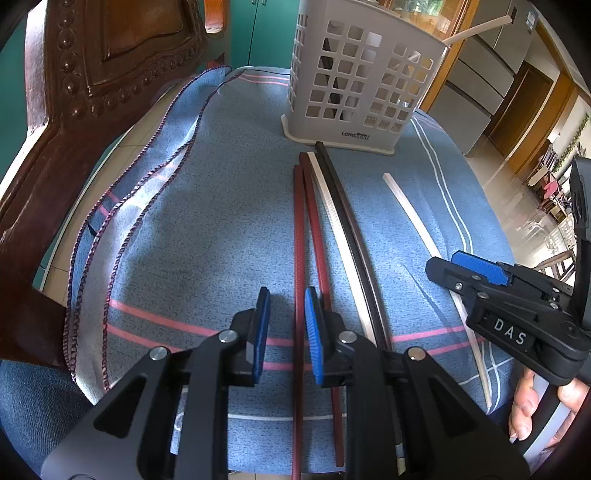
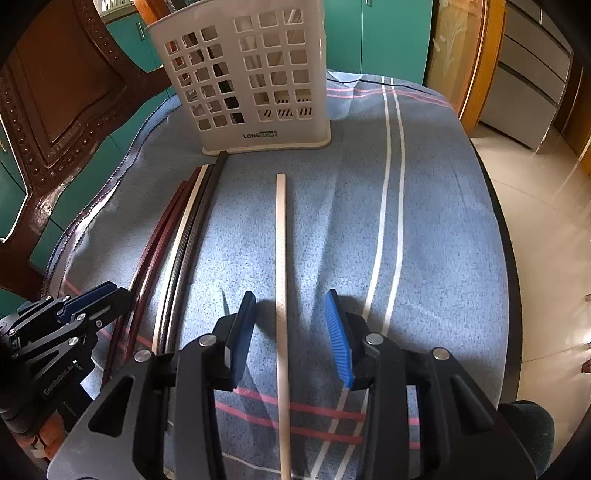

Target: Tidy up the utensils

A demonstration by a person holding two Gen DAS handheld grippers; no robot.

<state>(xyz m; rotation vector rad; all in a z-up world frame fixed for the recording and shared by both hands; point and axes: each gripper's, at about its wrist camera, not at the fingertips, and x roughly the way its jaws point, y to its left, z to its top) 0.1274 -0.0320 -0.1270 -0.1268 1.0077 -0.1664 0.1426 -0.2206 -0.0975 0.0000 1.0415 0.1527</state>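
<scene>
Grasp stage. Left claw (image 1: 286, 332), parted, straddles a dark-red chopstick (image 1: 298, 258); right claw (image 2: 291, 332), wide apart and empty, straddles the lone white chopstick (image 2: 280, 240). Perforated holder (image 2: 251, 74) stands at 12 o'clock on the cloth-covered bench (image 2: 443, 221). Next: close, lift, insert.

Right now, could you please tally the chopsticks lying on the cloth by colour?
Dark red chopsticks: 2
White chopsticks: 2, one in the bundle and one apart
Black chopsticks: 2, as far as I can tell
Total: 6, not counting the white stick already in the holder.
</scene>
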